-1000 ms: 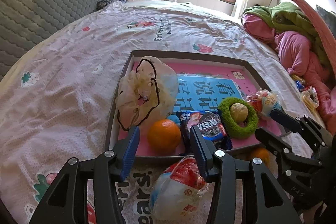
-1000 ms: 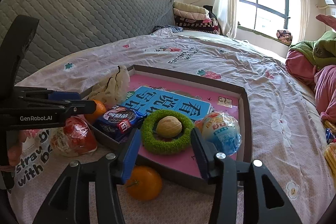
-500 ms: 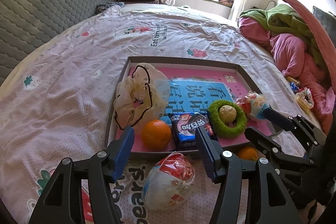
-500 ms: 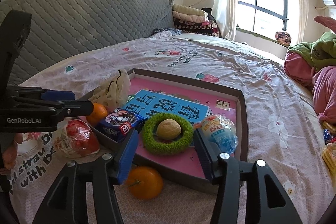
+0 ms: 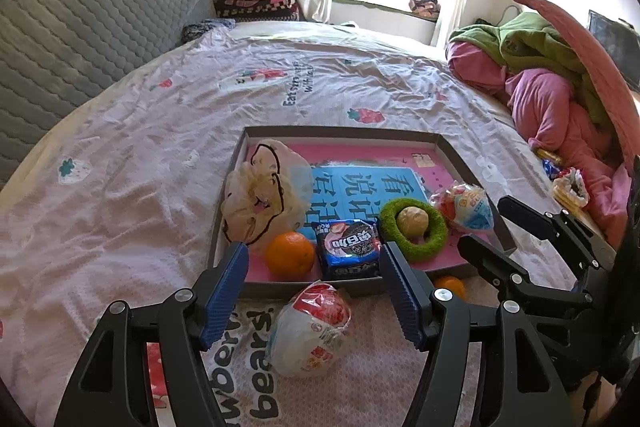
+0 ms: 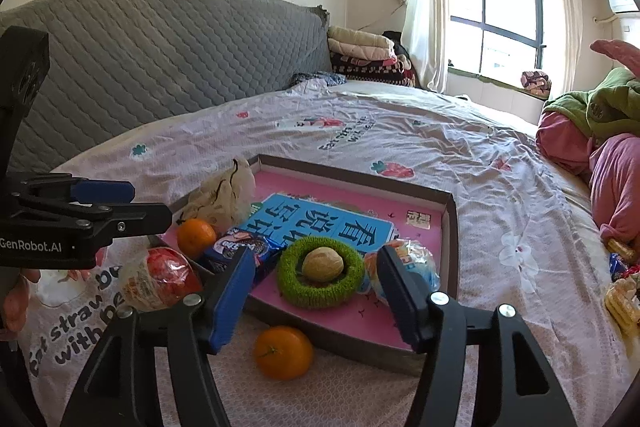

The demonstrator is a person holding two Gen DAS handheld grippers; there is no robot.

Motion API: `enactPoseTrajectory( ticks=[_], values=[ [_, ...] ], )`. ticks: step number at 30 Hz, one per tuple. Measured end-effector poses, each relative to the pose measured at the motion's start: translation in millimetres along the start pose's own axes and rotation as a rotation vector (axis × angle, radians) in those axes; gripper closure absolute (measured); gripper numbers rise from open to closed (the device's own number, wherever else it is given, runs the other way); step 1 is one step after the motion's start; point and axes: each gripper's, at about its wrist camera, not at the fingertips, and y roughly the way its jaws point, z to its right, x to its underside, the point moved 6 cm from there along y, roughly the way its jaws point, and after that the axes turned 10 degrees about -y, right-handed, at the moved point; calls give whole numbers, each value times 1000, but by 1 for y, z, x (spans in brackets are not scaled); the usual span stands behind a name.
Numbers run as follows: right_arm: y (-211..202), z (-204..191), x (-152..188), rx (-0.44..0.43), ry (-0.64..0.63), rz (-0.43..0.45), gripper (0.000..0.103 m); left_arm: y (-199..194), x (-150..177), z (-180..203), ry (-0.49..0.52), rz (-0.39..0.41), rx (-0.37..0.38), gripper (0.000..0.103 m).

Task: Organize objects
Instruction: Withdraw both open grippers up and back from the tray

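Left wrist view looks over a bed (image 5: 160, 155) under a pale strawberry sheet, with a shallow tray (image 5: 232, 195) lying on it as the landmark. Inside the tray a blue book (image 5: 360, 183) lies flat on the pink floor; a crumpled plastic bag (image 5: 264, 195) fills the tray's left side. Right of the book's near edge sits a green ring (image 5: 432, 239) with a walnut (image 5: 414, 219) in its hole, and a wrapped snack (image 5: 466, 205) lies against the tray's right wall. Along the tray's near wall lie a cookie pack (image 5: 348, 247) and an orange (image 5: 290, 253). Outside, just before the near wall, rest a red-and-white bag (image 5: 308, 331) and a second orange (image 6: 283, 351). Left tongs (image 5: 314, 291) hover above that bag, spread and empty, having just been opening. Right tongs (image 6: 316, 293) stand before the tray's near wall, likewise spread, empty and just opening.
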Motion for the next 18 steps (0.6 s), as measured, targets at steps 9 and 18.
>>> enactPoseTrajectory(
  ticks=[9,18],
  values=[
    [-15,-2,-5,2,-2,31,36,-17,-1,2,0,27,-11,29],
    [-30,-7,-7,0,1,61,36,-28,6,2,8,30,-19,29]
  ],
)
